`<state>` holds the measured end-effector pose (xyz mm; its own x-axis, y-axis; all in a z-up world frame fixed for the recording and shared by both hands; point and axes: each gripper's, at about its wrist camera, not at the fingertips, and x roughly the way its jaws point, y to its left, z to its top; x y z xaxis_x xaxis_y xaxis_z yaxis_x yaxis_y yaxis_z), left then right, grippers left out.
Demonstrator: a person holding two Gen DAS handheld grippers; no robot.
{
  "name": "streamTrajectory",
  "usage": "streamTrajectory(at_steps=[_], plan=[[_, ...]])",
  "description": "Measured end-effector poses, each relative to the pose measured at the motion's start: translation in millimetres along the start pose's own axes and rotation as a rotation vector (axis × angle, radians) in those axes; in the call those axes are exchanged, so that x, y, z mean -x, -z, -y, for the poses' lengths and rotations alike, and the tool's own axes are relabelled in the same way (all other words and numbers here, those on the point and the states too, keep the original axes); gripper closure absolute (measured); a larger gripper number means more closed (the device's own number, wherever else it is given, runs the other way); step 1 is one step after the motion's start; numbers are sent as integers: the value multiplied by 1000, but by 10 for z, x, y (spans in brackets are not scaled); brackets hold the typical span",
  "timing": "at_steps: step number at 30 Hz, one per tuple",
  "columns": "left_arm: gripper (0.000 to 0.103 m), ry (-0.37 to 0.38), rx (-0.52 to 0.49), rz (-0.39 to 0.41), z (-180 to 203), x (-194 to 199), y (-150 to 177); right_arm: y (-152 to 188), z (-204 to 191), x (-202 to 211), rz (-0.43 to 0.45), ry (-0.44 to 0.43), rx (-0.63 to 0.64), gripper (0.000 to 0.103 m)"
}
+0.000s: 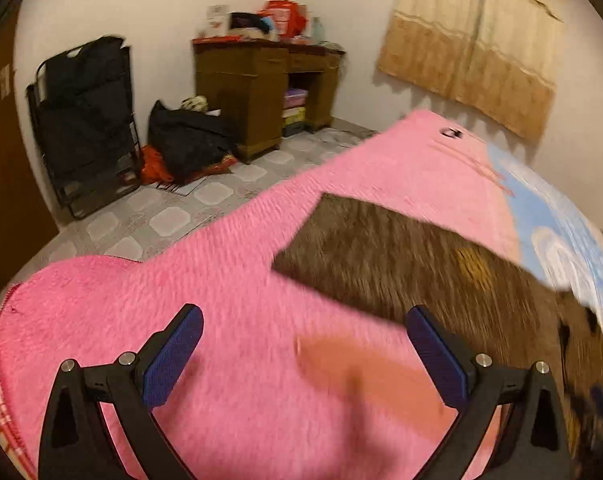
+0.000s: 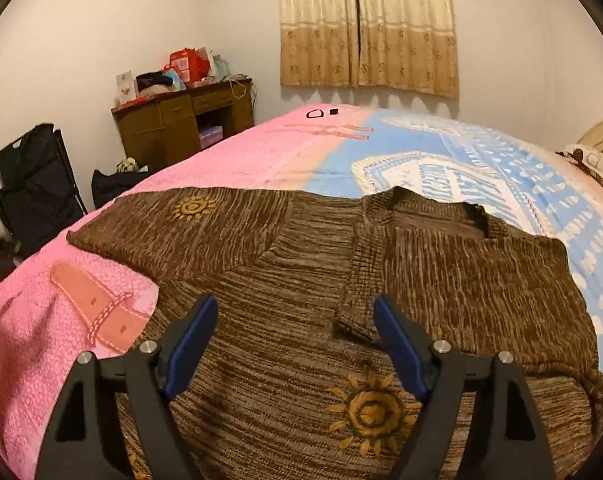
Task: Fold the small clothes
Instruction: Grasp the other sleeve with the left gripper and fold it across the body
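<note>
Garment: brown striped knitted top with orange sun prints (image 2: 441, 264) lies on the pink and blue blanket (image 2: 237, 164).
Done: one sleeve folded across.
Left: other sleeve (image 2: 173, 216), body fold.
Left gripper (image 1: 301, 356): released, empty.
Right gripper (image 2: 295, 344): released, empty.

The right gripper (image 2: 293, 320) hangs with its blue-padded jaws spread wide and empty over the brown knitted top (image 2: 441, 272), which lies flat with one sleeve folded across it on the pink-and-blue blanket (image 2: 229, 160).
</note>
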<state>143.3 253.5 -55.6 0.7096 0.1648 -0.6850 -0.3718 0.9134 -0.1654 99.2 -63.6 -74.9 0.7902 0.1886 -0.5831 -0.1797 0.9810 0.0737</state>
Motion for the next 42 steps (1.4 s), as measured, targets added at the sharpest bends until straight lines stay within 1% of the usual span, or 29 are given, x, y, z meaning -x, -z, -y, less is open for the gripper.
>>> streamTrajectory(at_steps=[2, 4, 5, 6, 8, 10, 11, 12, 13, 14, 15, 16, 17, 20, 22, 24, 27, 29, 33, 35, 36, 38, 39, 40, 41, 42], plan=[[3, 27, 78, -47, -6, -237, -93, 19, 10, 14, -6, -2, -16, 20], [14, 43, 112, -77, 23, -367, -104, 15, 27, -13, -7, -8, -18, 20], [26, 41, 114, -94, 53, -436, -108, 15, 21, -16, -8, -8, -16, 20], [35, 33, 111, -119, 92, -539, -112, 31, -7, -7, -10, -7, -14, 19], [41, 8, 122, -148, 126, -636, -84, 32, -16, -35, -22, -14, -12, 19], [41, -10, 131, -123, 151, -639, -84, 29, 3, -52, -29, -20, -22, 19], [44, -7, 139, -118, 164, -643, -87, 30, 16, -60, -30, -23, -28, 19], [56, -2, 145, -114, 170, -648, -89, 29, 30, -63, -32, -26, -36, 19], [64, -2, 147, -109, 179, -666, -92, 30, 49, -69, -34, -31, -45, 19], [79, -12, 147, -103, 180, -693, -91, 30, 64, -78, -37, -34, -53, 19], [87, -11, 150, -98, 171, -716, -96, 29, 81, -89, -41, -36, -62, 19], [89, 2, 152, -96, 164, -732, -105, 33, 91, -98, -44, -36, -67, 19], [94, 19, 151, -96, 165, -747, -121, 33, 103, -103, -46, -35, -73, 19], [96, 26, 127, -103, 224, -730, -214, 37, 135, -80, -35, -32, -90, 19], [96, 30, 103, -83, 308, -675, -284, 38, 168, -45, -18, -33, -107, 19], [96, 22, 56, -50, 461, -555, -337, 39, 228, 14, 6, -44, -135, 20], [96, 66, -49, 33, 834, -227, -342, 34, 377, 126, 42, -49, -203, 20], [96, 105, -119, 76, 1121, -18, -284, 27, 508, 166, 32, -27, -249, 20], [96, 254, -264, 129, 1802, 402, 11, 66, 840, 312, 47, 16, -350, 20], [96, 327, -336, 126, 2130, 526, 220, 109, 995, 390, 55, 38, -391, 20], [96, 352, -387, 125, 2341, 566, 388, 135, 1061, 419, 56, 49, -410, 20], [96, 353, -460, 119, 2608, 556, 620, 209, 1185, 466, 54, 62, -450, 20], [96, 350, -497, 105, 2735, 513, 766, 247, 1237, 475, 50, 66, -471, 20], [95, 339, -529, 82, 2843, 440, 913, 292, 1287, 476, 41, 66, -495, 20], [95, 329, -551, 63, 2916, 377, 990, 335, 1330, 470, 30, 61, -519, 20], [95, 323, -585, 26, 2980, 293, 1117, 362, 1359, 467, 22, 55, -537, 20]])
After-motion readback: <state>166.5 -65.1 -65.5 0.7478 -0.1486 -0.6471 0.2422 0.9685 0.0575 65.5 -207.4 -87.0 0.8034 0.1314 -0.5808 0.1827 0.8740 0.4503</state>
